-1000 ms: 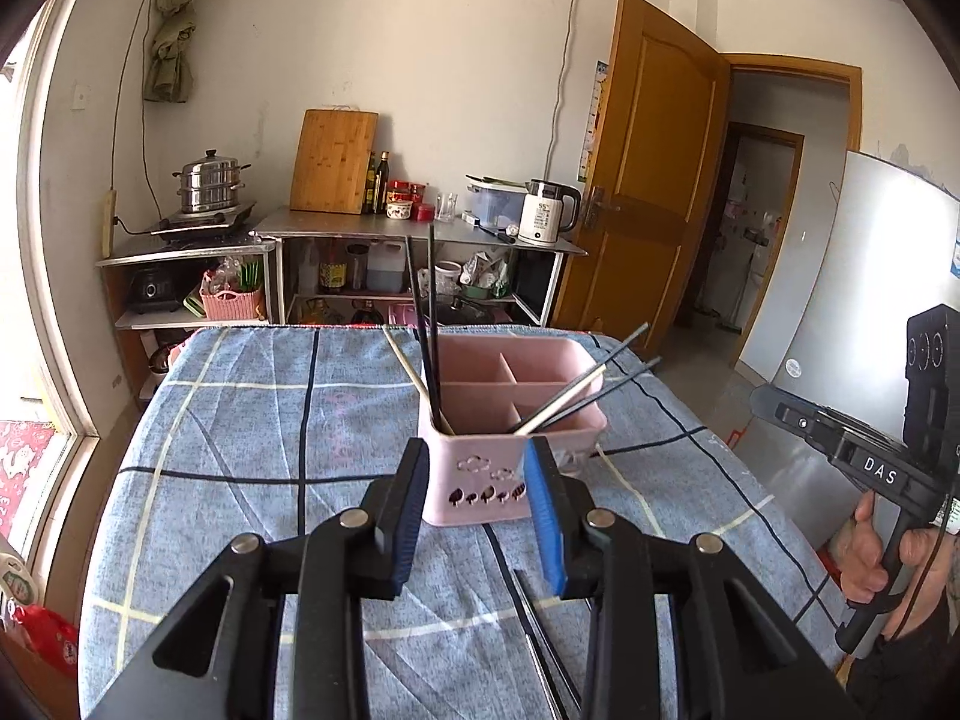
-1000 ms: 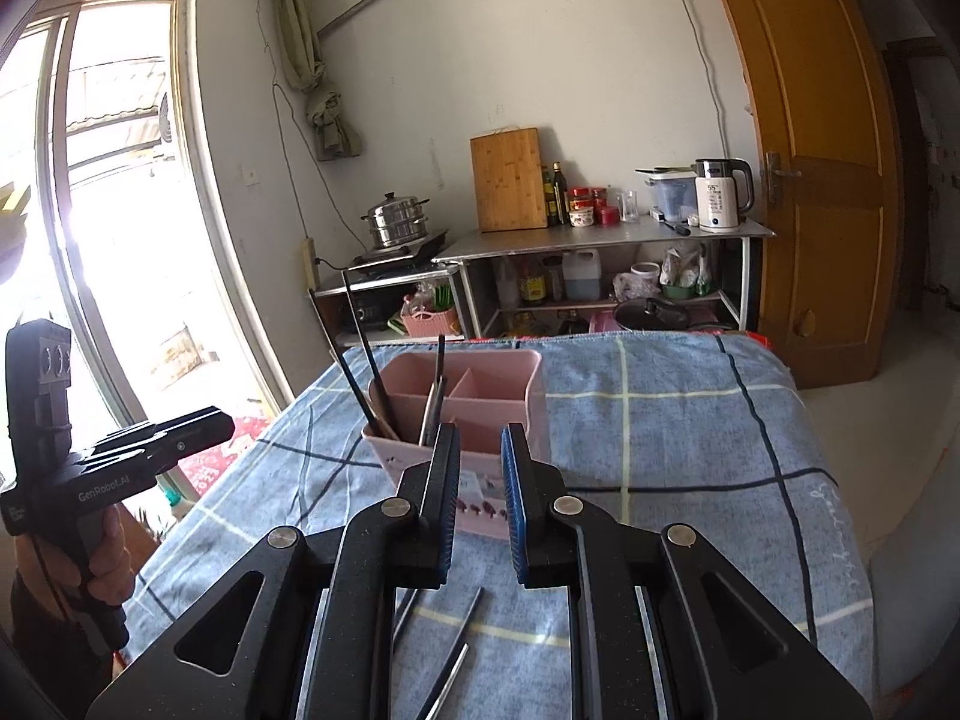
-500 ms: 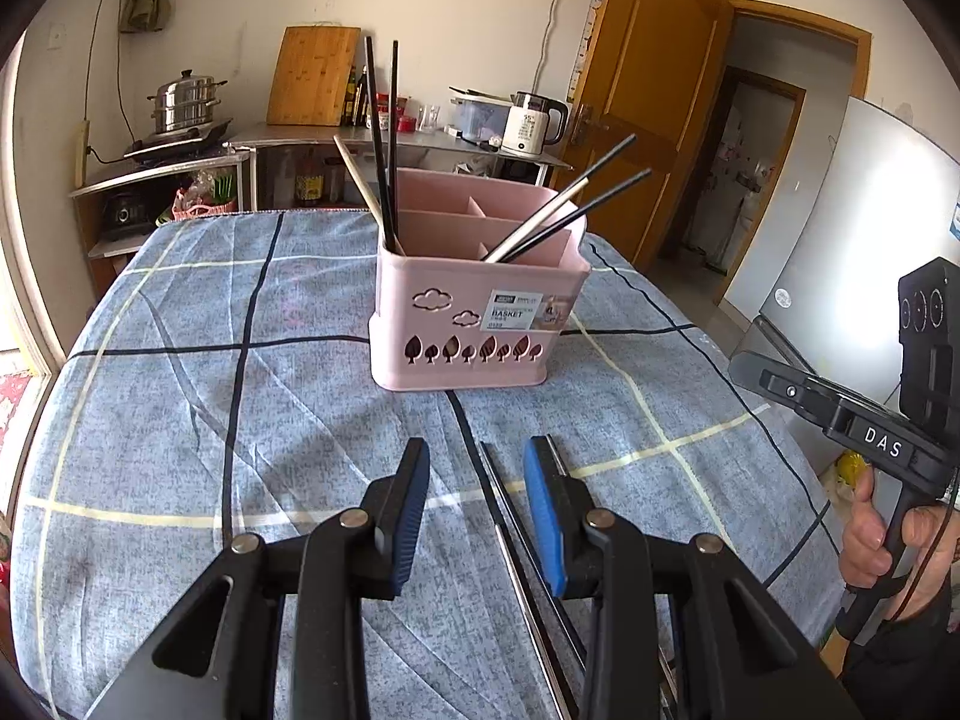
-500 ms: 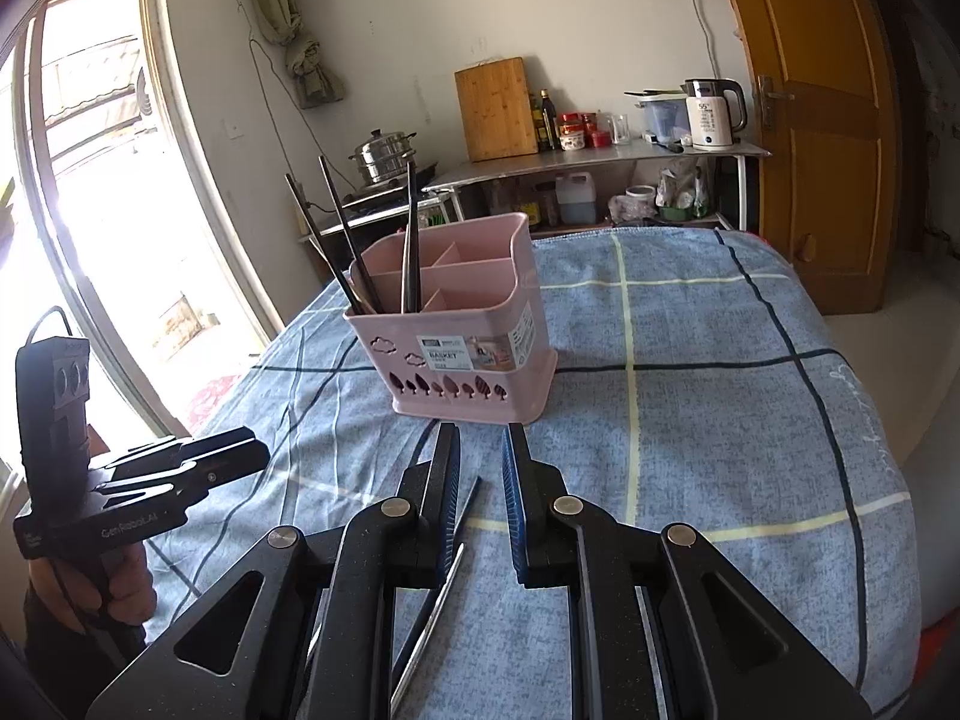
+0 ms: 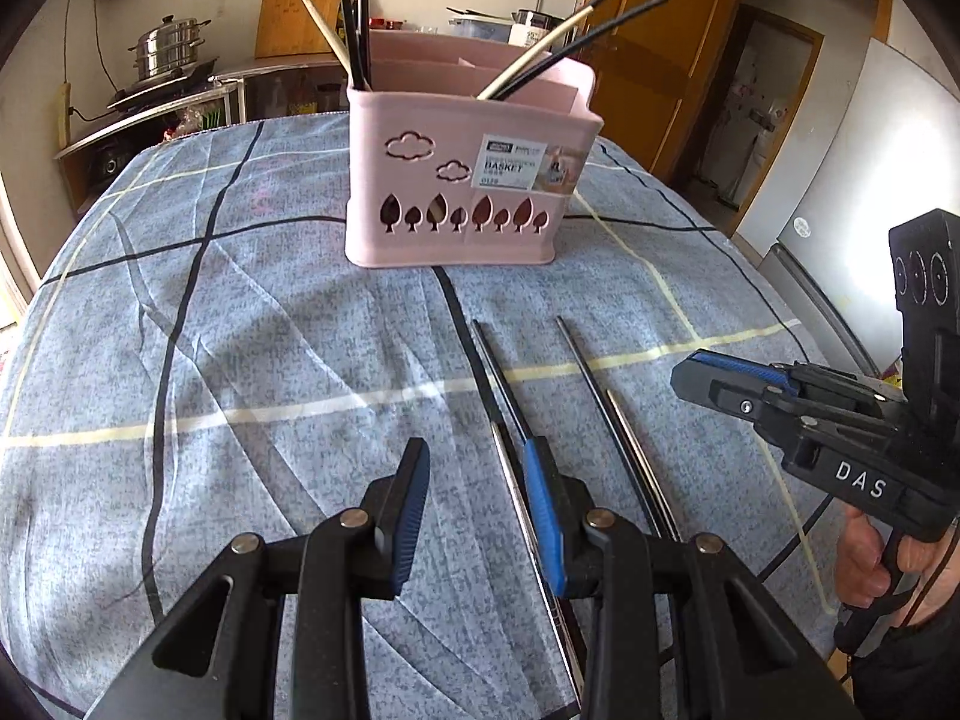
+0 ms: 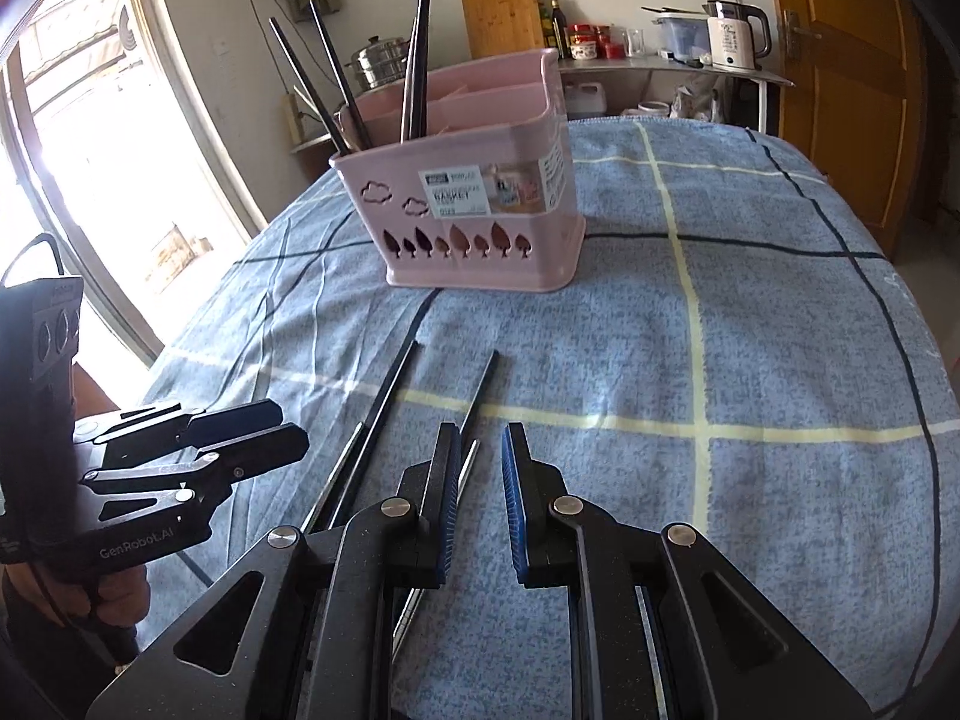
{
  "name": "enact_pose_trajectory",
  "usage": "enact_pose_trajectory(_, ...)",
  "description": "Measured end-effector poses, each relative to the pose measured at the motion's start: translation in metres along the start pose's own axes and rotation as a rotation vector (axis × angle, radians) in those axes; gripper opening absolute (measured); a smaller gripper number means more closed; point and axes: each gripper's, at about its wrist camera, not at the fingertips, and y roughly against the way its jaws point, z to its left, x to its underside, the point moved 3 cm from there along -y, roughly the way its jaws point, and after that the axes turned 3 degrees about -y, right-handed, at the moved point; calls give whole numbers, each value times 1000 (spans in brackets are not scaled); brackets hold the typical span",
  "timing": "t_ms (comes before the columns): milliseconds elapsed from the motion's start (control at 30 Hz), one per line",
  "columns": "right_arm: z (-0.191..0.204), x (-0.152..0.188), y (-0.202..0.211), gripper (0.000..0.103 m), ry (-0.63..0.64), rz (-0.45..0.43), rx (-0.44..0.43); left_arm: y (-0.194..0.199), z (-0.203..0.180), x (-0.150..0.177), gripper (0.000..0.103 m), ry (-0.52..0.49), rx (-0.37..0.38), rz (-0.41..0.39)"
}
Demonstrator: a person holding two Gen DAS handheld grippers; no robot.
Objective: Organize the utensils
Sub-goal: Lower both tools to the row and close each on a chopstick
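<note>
Chopsticks (image 5: 591, 384) lie loose on the cloth just before the pink basket (image 5: 462, 180). Both grippers (left (image 5: 477, 516), right (image 6: 483, 498)) hover narrowly parted, empty; thin sticks could roll away when pinched.

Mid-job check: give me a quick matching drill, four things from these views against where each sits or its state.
Things:
1. pink basket
2. loose chopsticks
3. left gripper
4. steel pot

States:
A. lying flat on the checked cloth
B. on the shelf by the wall
C. empty, jaws apart
D. upright, holding chopsticks

Pairs: 1-D, 2-A, 3-C, 4-B
</note>
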Motion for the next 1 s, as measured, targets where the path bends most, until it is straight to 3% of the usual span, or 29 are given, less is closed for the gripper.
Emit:
enact_pose_trajectory(467,9,13,-29,15,30,72,61,-16,-7,8,34,-8,-40,46)
enact_pose_trajectory(800,14,15,-30,14,75,72,101,-19,-22,13,34,-84,-135,25)
enact_pose_trajectory(1000,6,16,-27,10,66,77,106,-15,-8,11,15,-40,-137,27)
